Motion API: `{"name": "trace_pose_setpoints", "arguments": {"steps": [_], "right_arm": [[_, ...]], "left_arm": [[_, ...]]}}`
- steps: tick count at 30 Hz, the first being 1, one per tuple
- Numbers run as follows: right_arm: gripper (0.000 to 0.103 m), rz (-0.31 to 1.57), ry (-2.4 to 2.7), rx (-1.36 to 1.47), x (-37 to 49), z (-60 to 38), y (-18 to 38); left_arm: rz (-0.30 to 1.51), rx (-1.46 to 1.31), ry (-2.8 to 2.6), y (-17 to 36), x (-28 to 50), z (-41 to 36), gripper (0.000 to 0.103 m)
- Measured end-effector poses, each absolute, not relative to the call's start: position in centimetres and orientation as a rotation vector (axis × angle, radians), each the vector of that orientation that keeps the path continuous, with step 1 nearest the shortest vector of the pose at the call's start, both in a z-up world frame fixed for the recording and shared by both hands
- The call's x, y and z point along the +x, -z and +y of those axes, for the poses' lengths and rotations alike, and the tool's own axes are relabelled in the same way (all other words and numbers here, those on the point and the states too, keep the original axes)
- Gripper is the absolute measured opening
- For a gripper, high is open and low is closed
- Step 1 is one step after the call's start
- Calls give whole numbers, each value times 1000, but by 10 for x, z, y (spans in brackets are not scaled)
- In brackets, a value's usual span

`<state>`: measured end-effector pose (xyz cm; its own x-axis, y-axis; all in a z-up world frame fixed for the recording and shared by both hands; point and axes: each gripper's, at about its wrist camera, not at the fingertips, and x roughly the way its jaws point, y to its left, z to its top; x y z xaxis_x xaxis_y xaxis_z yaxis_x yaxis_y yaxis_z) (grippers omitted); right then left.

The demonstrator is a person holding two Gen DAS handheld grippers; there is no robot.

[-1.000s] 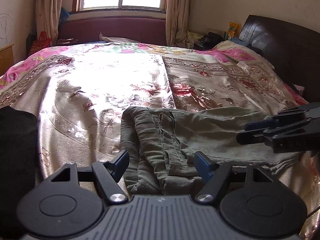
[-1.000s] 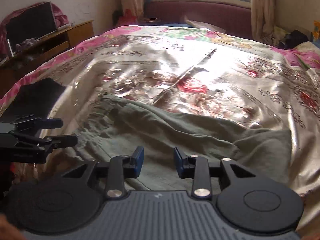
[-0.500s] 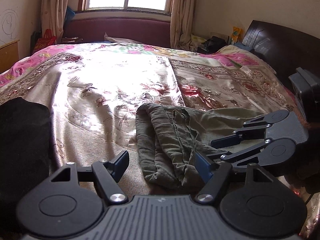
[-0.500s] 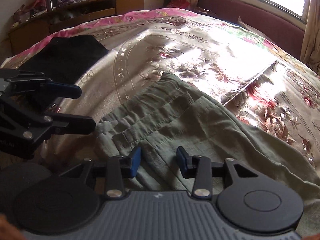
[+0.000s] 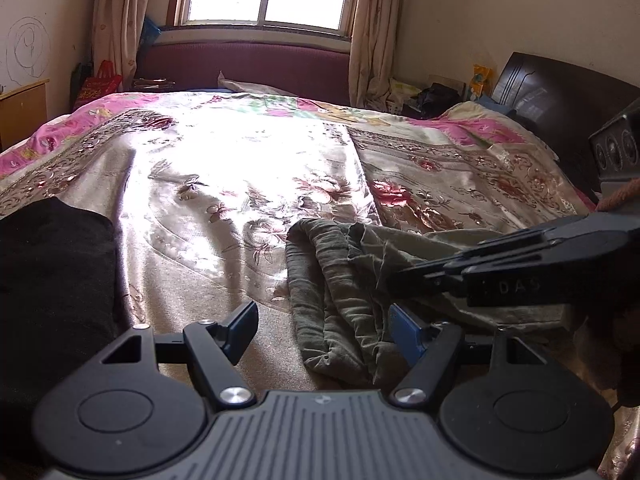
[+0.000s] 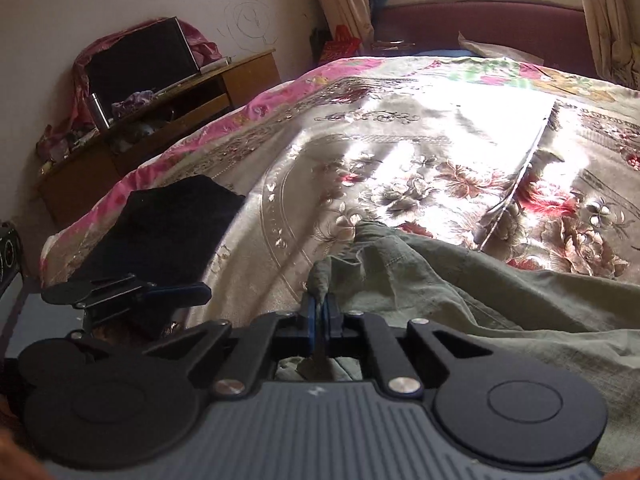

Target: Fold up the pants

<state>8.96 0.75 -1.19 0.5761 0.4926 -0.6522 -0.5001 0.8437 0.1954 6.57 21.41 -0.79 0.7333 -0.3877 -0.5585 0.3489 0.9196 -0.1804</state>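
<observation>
Looking over the bed (image 5: 248, 184), I see its shiny flowered cover running up toward the window, with the olive pants (image 5: 340, 292) lying near the edge closest to me and stretching off toward the headboard side, waistband end bunched in ridges. A folded black garment (image 5: 48, 272) sits by the near corner on the other side, well apart from the pants.

My right claw (image 6: 321, 312) has just been closing and now pinches a thin ridge of the waistband between its pads. My left claw (image 5: 322, 332) stands wide open, low over the waistband's near end, one pad over bare cover and the other beside the cloth, gripping nothing.

Risks as I judge them:
- The right pinch looks shallow, perhaps one layer only; lifting could peel the top layer off and spoil the fold.
- With only one side held, any pull would drag the pants crooked across the slippery cover, and the cover might ruck up with them.
- If I close the left claw where it is, it may catch the cover as well as cloth.
- The claws sit near each other; a careless swing could knock them together.
</observation>
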Motion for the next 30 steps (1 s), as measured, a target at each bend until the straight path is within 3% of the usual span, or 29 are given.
{"name": "trace_pose_setpoints", "arguments": {"steps": [2,5,9,15,22,30], "right_arm": [[12,852,-555,-50,96,12,36],[12,844,-539,22,88,-14,33],[30,787,-462,106,70,-70,6],[41,759,-139,100,54,-171,5],[43,827,72,249,57,-260,48],[46,806,-43,571,43,-303,66]], "left_arm": [[623,-52,416,5,66,210,85],[597,-14,454,-2,66,197,85],[546,31,555,-16,73,166,86],[525,63,725,-18,97,101,90],[764,185,609,53,134,88,89],[672,196,607,14,115,80,91]]}}
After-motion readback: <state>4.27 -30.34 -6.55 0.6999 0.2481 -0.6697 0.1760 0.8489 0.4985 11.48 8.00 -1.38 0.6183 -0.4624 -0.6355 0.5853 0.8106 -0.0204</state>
